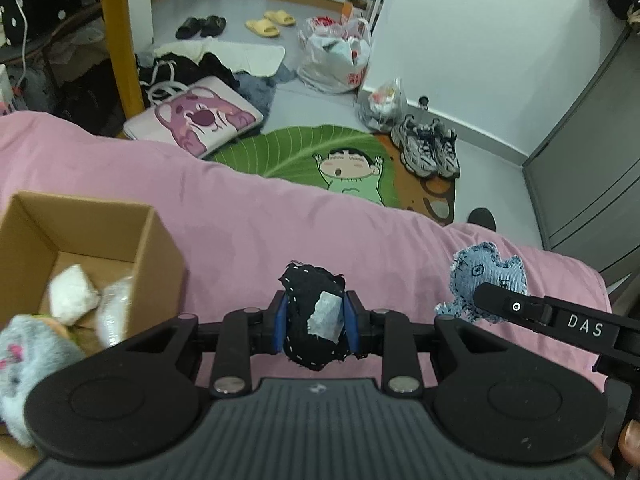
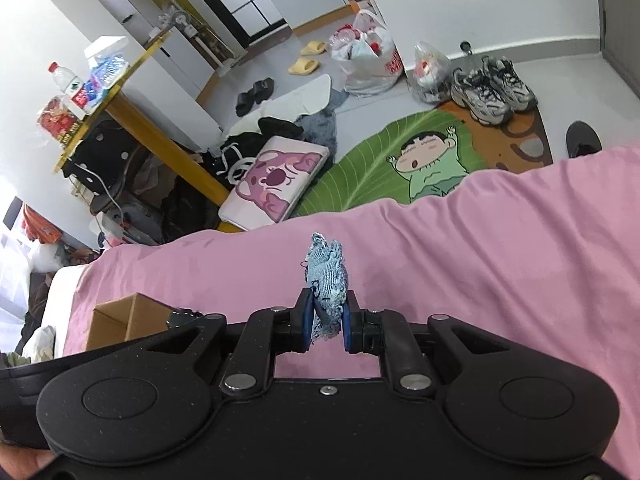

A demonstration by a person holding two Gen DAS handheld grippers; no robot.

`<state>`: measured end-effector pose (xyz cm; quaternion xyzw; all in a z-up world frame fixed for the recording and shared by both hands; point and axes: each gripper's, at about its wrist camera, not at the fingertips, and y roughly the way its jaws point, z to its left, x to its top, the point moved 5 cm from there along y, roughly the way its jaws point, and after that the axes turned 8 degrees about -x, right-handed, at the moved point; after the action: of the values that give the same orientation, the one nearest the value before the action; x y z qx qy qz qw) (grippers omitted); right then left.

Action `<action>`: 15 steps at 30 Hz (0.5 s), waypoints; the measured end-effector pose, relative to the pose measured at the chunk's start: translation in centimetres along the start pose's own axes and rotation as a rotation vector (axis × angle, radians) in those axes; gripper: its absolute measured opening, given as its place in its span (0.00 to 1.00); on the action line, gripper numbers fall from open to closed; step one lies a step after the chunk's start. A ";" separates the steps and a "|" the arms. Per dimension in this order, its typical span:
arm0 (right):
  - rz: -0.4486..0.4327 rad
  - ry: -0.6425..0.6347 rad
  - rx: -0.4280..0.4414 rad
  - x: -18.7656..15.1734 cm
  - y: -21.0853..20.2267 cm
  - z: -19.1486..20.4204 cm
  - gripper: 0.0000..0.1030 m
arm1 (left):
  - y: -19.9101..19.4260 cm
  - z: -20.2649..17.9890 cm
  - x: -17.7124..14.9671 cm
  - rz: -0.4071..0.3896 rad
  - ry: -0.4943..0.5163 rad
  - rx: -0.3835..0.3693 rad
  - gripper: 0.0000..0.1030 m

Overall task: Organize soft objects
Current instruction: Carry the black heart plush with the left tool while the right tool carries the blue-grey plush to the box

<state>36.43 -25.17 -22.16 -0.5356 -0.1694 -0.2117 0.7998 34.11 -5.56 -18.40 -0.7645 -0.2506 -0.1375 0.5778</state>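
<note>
Jaws of our left gripper clamp a black pouch; our right gripper pinches a denim toy, cardboard box at ten o'clock.

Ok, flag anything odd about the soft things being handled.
The black fabric toy clamped in the left gripper has a pale patch with loose white stitching and frayed edges. The blue denim toy in the right gripper is frayed too.

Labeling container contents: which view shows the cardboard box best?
Left wrist: the cardboard box shows its open top with white soft items inside. Right wrist catches only the box's outer corner, partly behind the gripper body, contents hidden.
</note>
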 end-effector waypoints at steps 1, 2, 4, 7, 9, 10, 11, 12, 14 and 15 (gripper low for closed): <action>-0.006 -0.005 0.003 0.0 -0.3 0.0 0.14 | -0.5 0.0 0.0 -0.009 0.000 0.001 0.27; -0.012 -0.009 0.005 -0.1 -0.7 0.0 0.14 | -1.0 0.1 0.0 -0.017 0.000 0.002 0.27; -0.022 -0.015 0.009 -0.2 -1.3 0.2 0.14 | -2.1 0.2 -0.2 -0.035 -0.004 0.004 0.27; -0.038 -0.023 0.011 -0.4 -2.2 0.3 0.14 | -3.6 0.4 -0.4 -0.062 -0.007 0.009 0.27; -0.050 -0.027 0.013 -0.7 -2.9 0.6 0.14 | -4.6 0.6 -0.5 -0.075 -0.010 0.013 0.27; -0.057 -0.029 0.017 -0.8 -3.3 0.7 0.14 | -5.1 0.7 -0.6 -0.081 -0.012 0.015 0.27; -0.062 -0.030 0.018 -0.8 -3.5 0.8 0.14 | -5.6 0.9 -0.8 -0.088 -0.015 0.016 0.27; -0.067 -0.031 0.019 -0.9 -3.9 0.9 0.14 | -6.0 1.0 -0.8 -0.094 -0.016 0.017 0.27; -0.076 -0.033 0.021 -1.2 -4.5 1.0 0.14 | -7.0 1.2 -1.0 -0.108 -0.017 0.021 0.27; -0.080 -0.034 0.022 -1.2 -4.7 1.1 0.14 | -7.5 1.3 -1.2 -0.113 -0.015 0.023 0.27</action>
<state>32.86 -25.58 -18.65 -0.5232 -0.2065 -0.2324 0.7935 28.96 -3.02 -13.29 -0.7436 -0.2995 -0.1612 0.5757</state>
